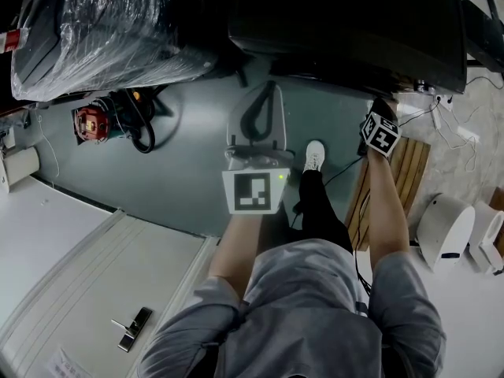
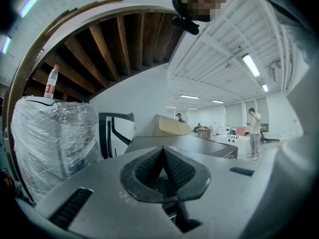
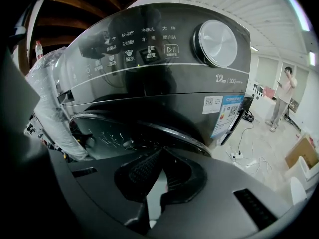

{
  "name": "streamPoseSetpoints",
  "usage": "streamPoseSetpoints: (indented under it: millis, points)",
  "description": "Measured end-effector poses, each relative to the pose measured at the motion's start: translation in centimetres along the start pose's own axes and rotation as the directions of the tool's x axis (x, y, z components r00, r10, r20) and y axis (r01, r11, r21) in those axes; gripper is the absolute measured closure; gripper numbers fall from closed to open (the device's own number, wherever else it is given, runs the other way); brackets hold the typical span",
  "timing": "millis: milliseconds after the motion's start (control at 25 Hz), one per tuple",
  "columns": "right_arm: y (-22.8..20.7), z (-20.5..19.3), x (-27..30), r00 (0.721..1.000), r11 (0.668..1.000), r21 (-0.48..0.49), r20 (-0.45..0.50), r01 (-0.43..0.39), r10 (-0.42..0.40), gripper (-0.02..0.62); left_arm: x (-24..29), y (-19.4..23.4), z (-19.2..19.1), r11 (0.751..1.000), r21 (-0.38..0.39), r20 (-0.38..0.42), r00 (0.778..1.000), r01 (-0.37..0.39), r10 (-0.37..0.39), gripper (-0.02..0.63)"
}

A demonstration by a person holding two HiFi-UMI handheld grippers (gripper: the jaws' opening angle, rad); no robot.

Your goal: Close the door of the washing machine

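- Head view: we find the left gripper [image 1: 268, 97] held out over the grey floor [image 1: 181, 172], clear of the washing machine [image 1: 346, 22], whose dark body fills the top of the frame.
- Head view: the right gripper [image 1: 383, 109] is extended up to the machine's lower front edge; its tips are lost against the dark casing here. A plastic-wrapped appliance [image 1: 102, 30] stands to the machine's left.
- Left gripper view: we record the left gripper [image 2: 163, 152] with its jaws brought together at the tips, and nothing lies between them. It points across the room, past the wrapped appliance [image 2: 55, 143], which has a bottle [image 2: 51, 81] on top.
- Right gripper view: the right gripper [image 3: 161, 153] has its jaws together at the tips, gripping nothing. The tips sit just below the rim of the round door [image 3: 114, 133] on the machine's front; we cannot confirm contact. The control dial [image 3: 217, 43] is above.
- Right gripper view: we cannot tell whether the door is fully latched.
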State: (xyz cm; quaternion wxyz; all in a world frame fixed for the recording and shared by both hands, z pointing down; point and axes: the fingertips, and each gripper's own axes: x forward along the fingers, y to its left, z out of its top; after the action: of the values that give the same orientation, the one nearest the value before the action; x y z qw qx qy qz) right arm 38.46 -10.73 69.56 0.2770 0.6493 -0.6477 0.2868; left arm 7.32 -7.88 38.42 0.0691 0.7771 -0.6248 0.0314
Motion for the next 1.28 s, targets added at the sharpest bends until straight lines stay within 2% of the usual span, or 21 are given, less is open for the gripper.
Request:
streamPoseSetpoints:
  millis: [280, 480, 640, 880, 1120, 1280]
  points:
    - [0.4, -0.6, -1.1, 1.000, 1.000, 0.024, -0.003, -0.013, 0.013, 0.595, -0.4, 0.4, 0.9, 1.000, 0.007, 0.022, 1.000, -0.009, 0.009, 0.607]
    - [2.2, 0.5, -4.2, 0.998, 0.995, -0.085, 0.043, -0.048, 0.052, 0.595, -1.1, 0.6, 2.2, 1.000, 0.008, 0.038, 0.999, -0.011, 0.011, 0.607]
    - [5.1, 4.4, -8.0, 0.985, 0.980, -0.185, 0.139, -0.078, 0.105, 0.595, -1.3, 1.1, 3.8, 1.000, 0.014, 0.071, 0.997, -0.020, 0.019, 0.607]
    - [10.1, 10.7, -14.4, 0.937, 0.956, -0.262, 0.279, -0.135, 0.209, 0.595, -2.7, 2.1, 6.3, 0.999, 0.026, 0.099, 0.994, -0.042, 0.039, 0.607]
    - [15.4, 17.3, -20.0, 0.862, 0.939, -0.281, 0.405, -0.200, 0.305, 0.595, -4.5, 3.9, 8.2, 0.996, 0.054, 0.119, 0.991, -0.067, 0.060, 0.607]
    - [18.6, 20.5, -23.8, 0.812, 0.923, -0.311, 0.463, -0.228, 0.356, 0.595, -5.9, 4.8, 9.2, 0.995, 0.043, 0.128, 0.989, -0.087, 0.081, 0.607]
